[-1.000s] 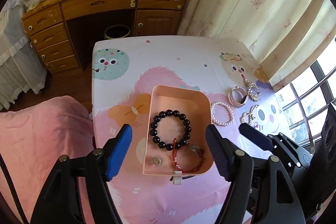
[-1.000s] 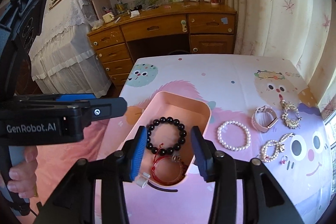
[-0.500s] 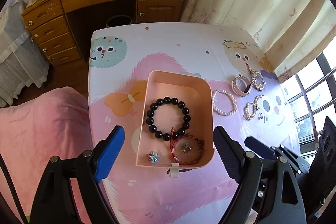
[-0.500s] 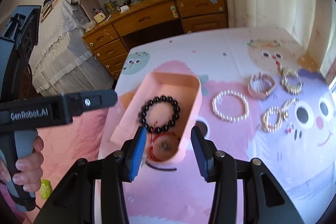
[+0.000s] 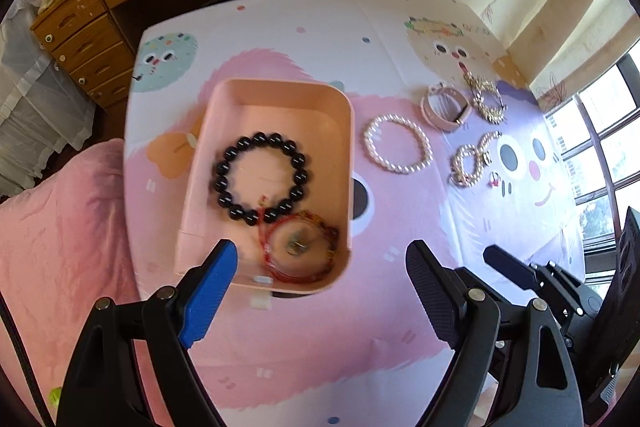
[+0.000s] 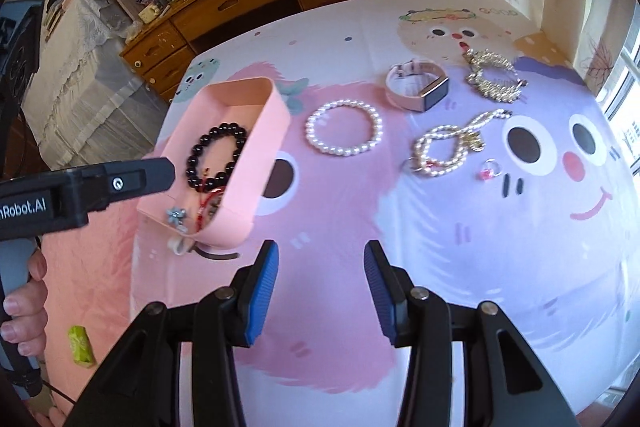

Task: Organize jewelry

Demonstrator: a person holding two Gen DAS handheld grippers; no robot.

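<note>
On your left, the left tongs [image 5: 318, 281] hung over the near end of the pink tray [image 5: 224, 95], spread wide with nothing between them, wider than a second earlier, when the tray sat squarely between the pads. Inside the tray lay the black bead bracelet [image 5: 262, 181], the red cord bracelet [image 5: 298, 253] touching it at the near end, and a small flower-shaped piece [image 6: 176, 215] in the near corner; that corner piece was not in the tray a second ago, so one more item looks to have been filed. To the tray's right, on the cartoon-printed counter [image 5: 320, 347], the pearl bracelet [image 5: 398, 147] lay just beside the tray wall, then the pink watch band [image 5: 444, 105], the gold chain [image 5: 486, 99], the looped pearl-and-gold chain [image 5: 470, 159] and a tiny pink ring [image 6: 490, 169], all still loose. Your right tongs [image 6: 322, 293], half open and empty, had swung off the tray to point at bare counter short of the pearls. I judge the pearl bracelet the natural next pick; five pieces remain.
</note>
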